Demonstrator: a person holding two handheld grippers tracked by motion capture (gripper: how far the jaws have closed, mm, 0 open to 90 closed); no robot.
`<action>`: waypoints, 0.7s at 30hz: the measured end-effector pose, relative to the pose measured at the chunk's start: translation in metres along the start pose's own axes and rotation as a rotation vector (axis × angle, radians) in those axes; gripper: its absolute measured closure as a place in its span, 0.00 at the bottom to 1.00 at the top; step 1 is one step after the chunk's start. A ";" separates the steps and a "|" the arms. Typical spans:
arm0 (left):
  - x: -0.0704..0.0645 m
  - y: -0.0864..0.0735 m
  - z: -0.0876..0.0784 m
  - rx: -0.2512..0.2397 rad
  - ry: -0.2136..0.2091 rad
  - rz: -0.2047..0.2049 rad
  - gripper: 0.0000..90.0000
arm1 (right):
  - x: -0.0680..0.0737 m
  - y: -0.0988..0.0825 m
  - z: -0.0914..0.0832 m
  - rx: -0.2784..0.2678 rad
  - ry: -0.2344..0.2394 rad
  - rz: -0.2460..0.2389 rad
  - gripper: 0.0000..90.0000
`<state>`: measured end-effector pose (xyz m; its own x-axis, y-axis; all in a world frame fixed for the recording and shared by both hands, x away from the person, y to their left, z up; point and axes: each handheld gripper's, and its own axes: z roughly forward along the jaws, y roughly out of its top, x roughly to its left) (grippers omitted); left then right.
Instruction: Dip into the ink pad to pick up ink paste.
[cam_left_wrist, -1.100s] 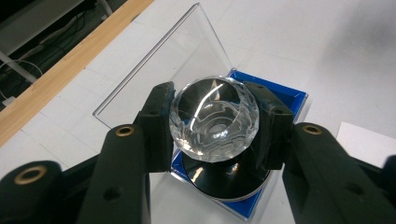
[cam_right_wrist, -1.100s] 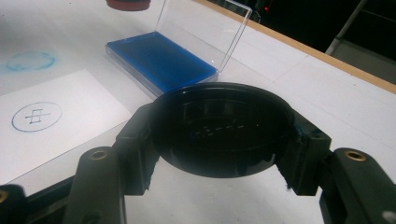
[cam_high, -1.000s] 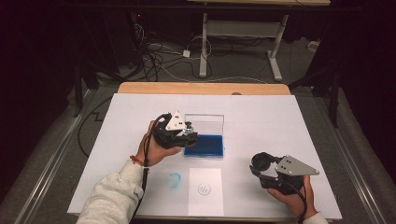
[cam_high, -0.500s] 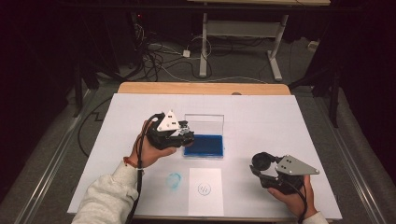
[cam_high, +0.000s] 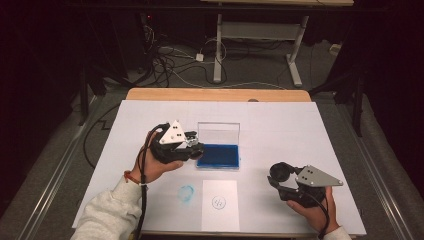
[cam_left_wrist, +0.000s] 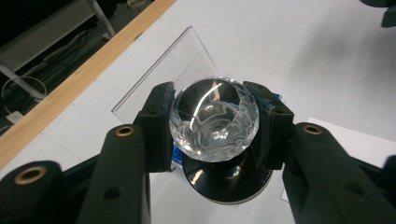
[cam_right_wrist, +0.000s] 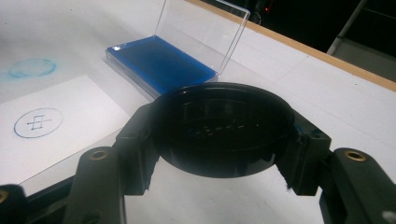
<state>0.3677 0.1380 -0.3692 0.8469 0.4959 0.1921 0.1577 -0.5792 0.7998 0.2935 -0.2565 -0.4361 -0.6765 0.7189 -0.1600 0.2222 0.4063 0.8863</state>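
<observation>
My left gripper (cam_high: 198, 149) is shut on a stamp (cam_left_wrist: 214, 120) with a clear faceted knob and a round black base (cam_left_wrist: 231, 182). It hangs just off the left edge of the blue ink pad (cam_high: 218, 156), whose clear lid (cam_high: 218, 133) stands open. My right gripper (cam_high: 279, 175) sits low at the front right, shut on a round black cap (cam_right_wrist: 219, 128), with its hollow side facing the camera. A white card (cam_high: 219, 202) bearing a blue circular stamp mark (cam_right_wrist: 37, 122) lies near the front edge.
A smeared blue ring (cam_high: 186, 192) marks the white table cover (cam_high: 300, 130) left of the card. The table's wooden far edge (cam_high: 215, 94) runs behind the pad. Beyond it are cables on the floor and a desk frame.
My left gripper has drifted left and slightly up from the ink pad's left edge, still holding the stamp. The right gripper with the cap has stayed put.
</observation>
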 end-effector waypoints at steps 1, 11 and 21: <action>0.000 0.000 -0.002 -0.003 -0.001 -0.003 0.61 | 0.000 0.000 0.000 0.001 -0.001 0.003 0.43; -0.004 -0.004 -0.014 -0.015 -0.018 -0.004 0.61 | 0.000 0.001 0.003 0.009 0.000 0.000 0.43; -0.014 -0.005 -0.023 -0.022 -0.045 0.013 0.61 | 0.002 0.001 0.006 0.017 0.010 -0.007 0.43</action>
<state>0.3435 0.1493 -0.3624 0.8710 0.4582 0.1774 0.1355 -0.5711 0.8096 0.2967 -0.2508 -0.4381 -0.6848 0.7106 -0.1617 0.2294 0.4208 0.8777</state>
